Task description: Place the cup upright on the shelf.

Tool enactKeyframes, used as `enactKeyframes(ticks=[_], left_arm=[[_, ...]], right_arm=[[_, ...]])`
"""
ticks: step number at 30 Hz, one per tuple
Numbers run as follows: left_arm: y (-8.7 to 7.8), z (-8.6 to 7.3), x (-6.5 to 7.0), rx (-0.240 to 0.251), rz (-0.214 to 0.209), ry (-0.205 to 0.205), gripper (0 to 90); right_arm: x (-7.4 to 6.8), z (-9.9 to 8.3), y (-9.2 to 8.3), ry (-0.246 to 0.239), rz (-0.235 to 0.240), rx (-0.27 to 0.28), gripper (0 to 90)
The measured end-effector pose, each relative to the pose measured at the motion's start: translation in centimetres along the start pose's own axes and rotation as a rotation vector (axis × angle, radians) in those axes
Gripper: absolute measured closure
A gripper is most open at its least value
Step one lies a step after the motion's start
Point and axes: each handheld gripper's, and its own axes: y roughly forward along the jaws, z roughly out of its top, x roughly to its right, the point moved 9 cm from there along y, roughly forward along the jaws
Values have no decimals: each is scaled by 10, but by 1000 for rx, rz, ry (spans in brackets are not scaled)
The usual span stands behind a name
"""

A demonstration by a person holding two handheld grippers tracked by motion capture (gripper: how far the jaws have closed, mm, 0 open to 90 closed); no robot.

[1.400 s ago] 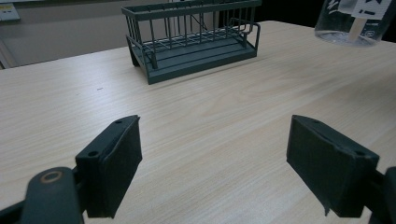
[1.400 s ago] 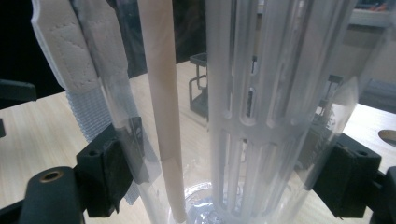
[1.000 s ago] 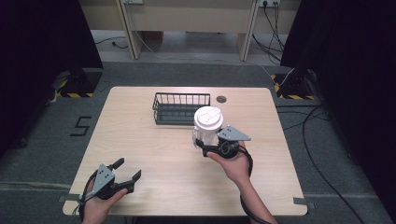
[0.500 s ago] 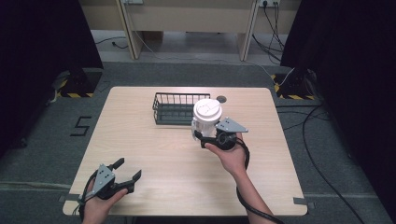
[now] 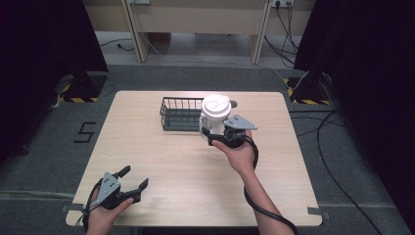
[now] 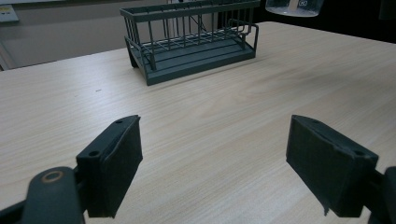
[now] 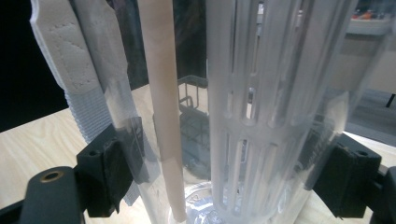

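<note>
High view: right gripper [image 5: 209,133] clamps a clear bottle [image 5: 213,117] (white lid on top), held off the table [image 5: 147,147] just beside the wire basket [image 5: 180,113]. Left gripper [image 5: 128,182] sits near the front-left edge, jaws spread, nothing between them.

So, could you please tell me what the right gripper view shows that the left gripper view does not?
The right gripper view looks through the clear bottle clamped between the right gripper jaws: a slotted insert, a pale straw and a white strap.

The left gripper view has the left gripper open over bare table, with the whole rack ahead and just the bottle's base at the top edge.

Both include the rack, the bottle and the wooden table.
</note>
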Motion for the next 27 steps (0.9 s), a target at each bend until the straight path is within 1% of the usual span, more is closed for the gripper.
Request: enactKeyframes(ticks=[12,13,14,20,21,22,25,27], left_arm=[[0,0,0,1,-2,0,177],[0,0,0,1,-2,0,178],[0,0,0,1,-2,0,177],[0,0,0,3,-4,-1,178],[0,0,1,3,-5,-1,179],[0,0,1,3,-6,0,179],[0,1,1,3,-7,0,179],[0,1,1,4,-7,0,179]], right_arm=[[8,12,15,18,-19,5,185],[9,14,18,12,-21,5,185],[9,15,20,18,-21,4,185],[11,20,28,14,-25,5,185],[11,20,29,19,-24,1,185],[11,21,32,17,-22,-2,185],[12,22,35,12,-26,-5,185],[12,23,40,9,-26,-10,185]])
